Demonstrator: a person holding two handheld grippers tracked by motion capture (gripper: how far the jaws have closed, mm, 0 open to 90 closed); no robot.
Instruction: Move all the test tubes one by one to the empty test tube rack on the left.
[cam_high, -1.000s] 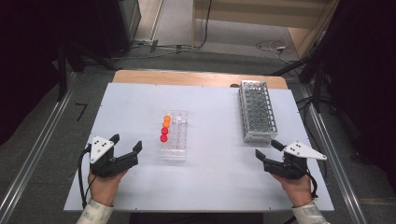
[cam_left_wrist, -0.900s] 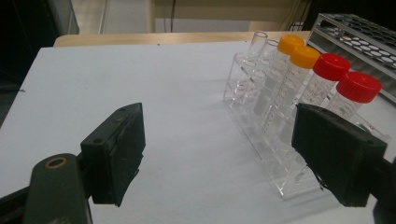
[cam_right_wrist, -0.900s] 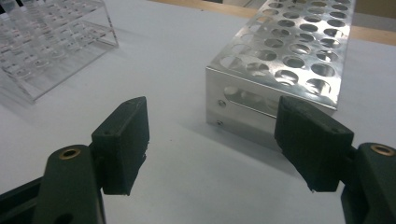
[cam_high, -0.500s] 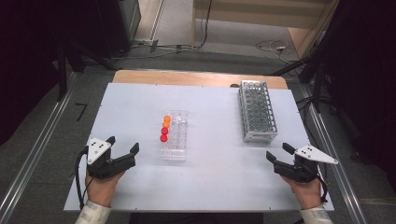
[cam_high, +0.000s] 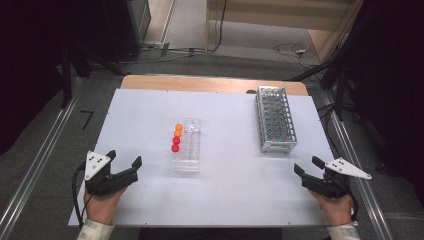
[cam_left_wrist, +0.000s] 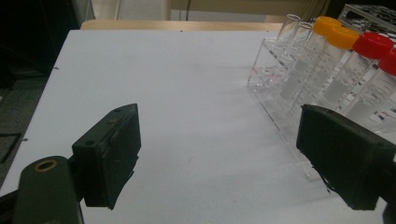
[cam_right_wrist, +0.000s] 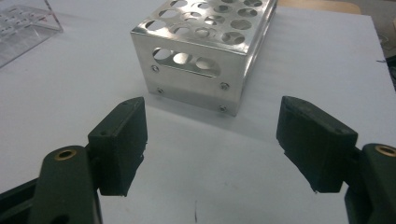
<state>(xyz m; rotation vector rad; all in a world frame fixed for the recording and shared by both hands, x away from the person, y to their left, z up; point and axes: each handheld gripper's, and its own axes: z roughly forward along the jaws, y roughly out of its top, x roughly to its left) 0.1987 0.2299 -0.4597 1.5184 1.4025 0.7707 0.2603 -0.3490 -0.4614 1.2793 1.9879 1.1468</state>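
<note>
A clear plastic tube rack (cam_high: 187, 145) stands mid-table and holds capped tubes along its left side, two with orange caps (cam_high: 178, 130) and two with red caps (cam_high: 175, 144). In the left gripper view the same tubes (cam_left_wrist: 345, 65) rise at the right, beyond the jaws. An empty metal tube rack (cam_high: 275, 118) stands at the right; its near end (cam_right_wrist: 196, 70) faces the right gripper. My left gripper (cam_high: 124, 165) rests open at the table's front left, left of the clear rack. My right gripper (cam_high: 308, 166) rests open at the front right, below the metal rack. Both (cam_left_wrist: 219, 158) (cam_right_wrist: 210, 149) hold nothing.
The white tabletop (cam_high: 225, 180) lies on a wooden board whose far edge (cam_high: 200, 84) shows. Metal rails run along the floor at both sides. Cables lie on the floor beyond the table.
Both hands have drawn back and outward, towards the table's front corners. The jaws stay open and the racks have not moved.
</note>
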